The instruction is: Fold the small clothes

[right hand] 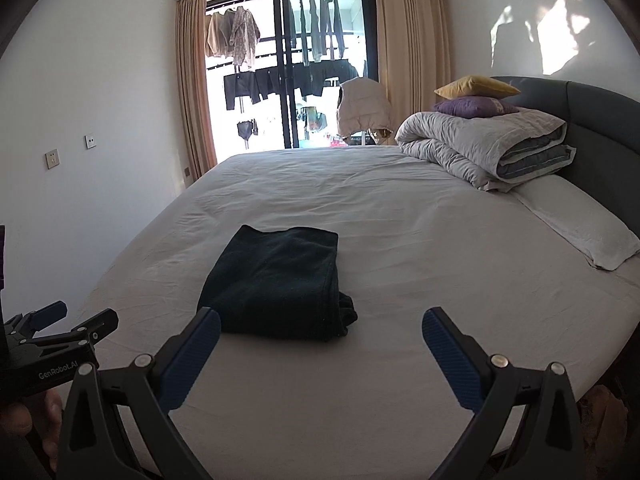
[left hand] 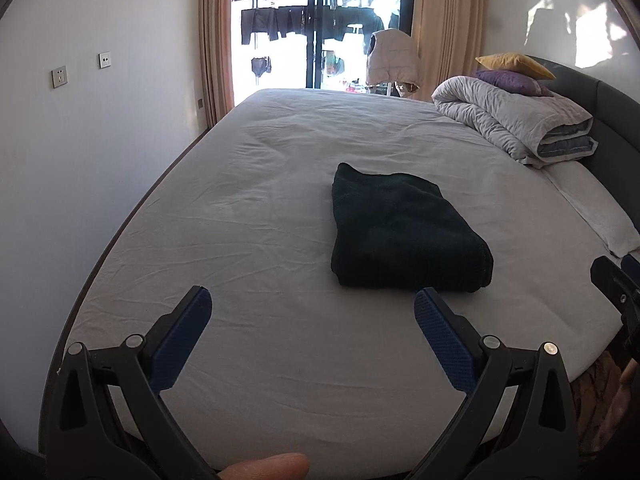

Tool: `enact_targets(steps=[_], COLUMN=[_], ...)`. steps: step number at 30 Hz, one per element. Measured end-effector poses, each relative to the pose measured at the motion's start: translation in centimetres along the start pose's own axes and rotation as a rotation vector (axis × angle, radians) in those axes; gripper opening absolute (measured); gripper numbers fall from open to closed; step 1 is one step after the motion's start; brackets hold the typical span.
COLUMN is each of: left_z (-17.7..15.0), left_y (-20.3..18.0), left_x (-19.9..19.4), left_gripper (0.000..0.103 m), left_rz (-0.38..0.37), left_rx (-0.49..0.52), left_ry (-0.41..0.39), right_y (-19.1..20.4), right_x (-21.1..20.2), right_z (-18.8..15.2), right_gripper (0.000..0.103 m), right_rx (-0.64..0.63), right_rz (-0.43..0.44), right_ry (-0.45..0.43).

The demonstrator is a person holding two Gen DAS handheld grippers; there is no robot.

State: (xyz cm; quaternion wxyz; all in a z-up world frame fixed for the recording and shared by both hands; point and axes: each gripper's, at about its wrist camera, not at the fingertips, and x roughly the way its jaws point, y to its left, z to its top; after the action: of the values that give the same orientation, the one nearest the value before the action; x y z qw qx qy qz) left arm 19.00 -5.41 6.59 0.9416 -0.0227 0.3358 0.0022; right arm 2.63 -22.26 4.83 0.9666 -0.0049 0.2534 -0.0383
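Note:
A dark green garment lies folded into a thick rectangle on the white bed sheet. In the right wrist view the same folded garment sits just ahead and left of centre. My left gripper hovers open over the near part of the bed, a little short and left of the garment, with nothing between its blue pads. My right gripper is open too, its left fingertip close to the garment's near corner, not touching it. The left gripper also shows at the far left of the right wrist view.
A rolled grey duvet with a purple cushion and a yellow cushion lies by the grey headboard. A white pillow lies at the right. A wall runs along the left; a glass door with curtains stands behind.

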Motion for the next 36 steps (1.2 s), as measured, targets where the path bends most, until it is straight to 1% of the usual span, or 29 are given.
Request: enact_targets(steps=[6, 9, 18, 36], left_z=[-0.3, -0.3, -0.1, -0.2], left_y=[0.4, 0.8, 1.7, 2.1], left_x=[2.4, 3.1, 4.3, 5.9], left_gripper=[0.103, 0.103, 0.103, 0.103], left_rz=[0.006, 0.006, 0.012, 0.029], left_rx=[-0.004, -0.009, -0.019, -0.032], left_ry=[0.036, 0.047, 0.07, 0.111], right_y=[0.7, 0.9, 1.6, 1.4], right_x=[1.1, 1.3, 2.3, 2.9], right_z=[-0.7, -0.7, -0.7, -0.8], right_gripper=[0.103, 0.103, 0.103, 0.103], right_rx=[-0.009, -0.013, -0.027, -0.014], right_rz=[0.005, 0.004, 0.011, 0.01], right_ry=[0.05, 0.057, 0.086, 0.102])
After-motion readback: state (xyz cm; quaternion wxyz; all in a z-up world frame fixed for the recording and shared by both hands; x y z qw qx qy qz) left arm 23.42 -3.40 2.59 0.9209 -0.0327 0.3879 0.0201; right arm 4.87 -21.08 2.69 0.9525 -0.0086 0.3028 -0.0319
